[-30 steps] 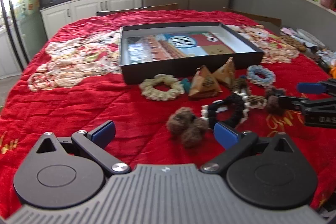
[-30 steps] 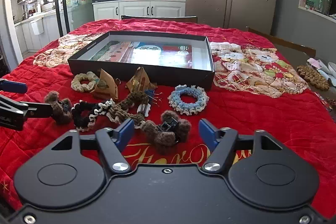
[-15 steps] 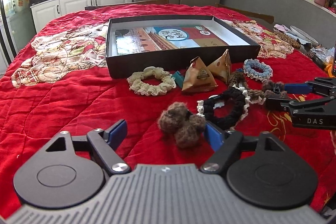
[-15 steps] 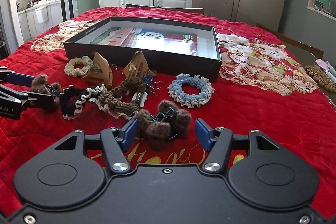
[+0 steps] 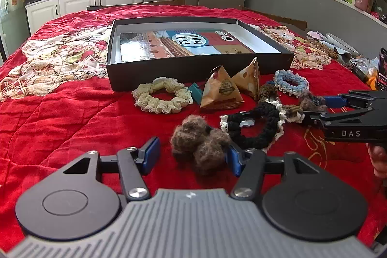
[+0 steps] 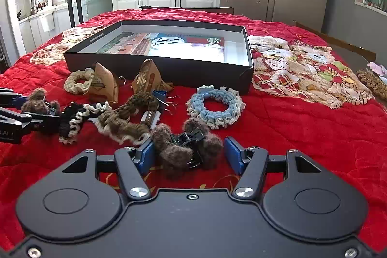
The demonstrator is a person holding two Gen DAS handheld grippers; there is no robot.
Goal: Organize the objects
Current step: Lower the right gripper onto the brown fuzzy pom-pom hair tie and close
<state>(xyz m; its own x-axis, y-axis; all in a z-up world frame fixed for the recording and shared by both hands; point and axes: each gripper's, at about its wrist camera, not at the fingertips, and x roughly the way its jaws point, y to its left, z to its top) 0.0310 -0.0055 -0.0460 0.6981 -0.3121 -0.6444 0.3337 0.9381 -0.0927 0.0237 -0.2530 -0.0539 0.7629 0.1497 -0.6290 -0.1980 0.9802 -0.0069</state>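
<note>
On the red quilt, a brown pom-pom hair clip (image 5: pixel 198 146) lies between the pads of my left gripper (image 5: pixel 192 151). Its jaws are closing; the right pad touches the fuzz and the left pad stands clear. A second brown fuzzy claw clip (image 6: pixel 186 149) lies between the pads of my right gripper (image 6: pixel 189 151), which is open: the left pad brushes the fuzz and a thin gap shows on the right. Each gripper appears in the other's view: the right gripper (image 5: pixel 310 109) comes in from the right edge, the left gripper (image 6: pixel 38 109) from the left edge. An open black box (image 5: pixel 193 69) stands behind.
Loose on the quilt lie a cream scrunchie (image 5: pixel 162 98), two triangular paper packets (image 5: pixel 222 91), a black scrunchie (image 5: pixel 256 127), a brown scrunchie (image 6: pixel 128 117), a blue scrunchie (image 6: pixel 215 108) and a blue binder clip (image 6: pixel 159 96). Patterned cloths flank the box.
Both grippers came forward and down over their fuzzy clips. The left jaws narrowed a lot around the pom-pom clip; the right jaws narrowed slightly.
</note>
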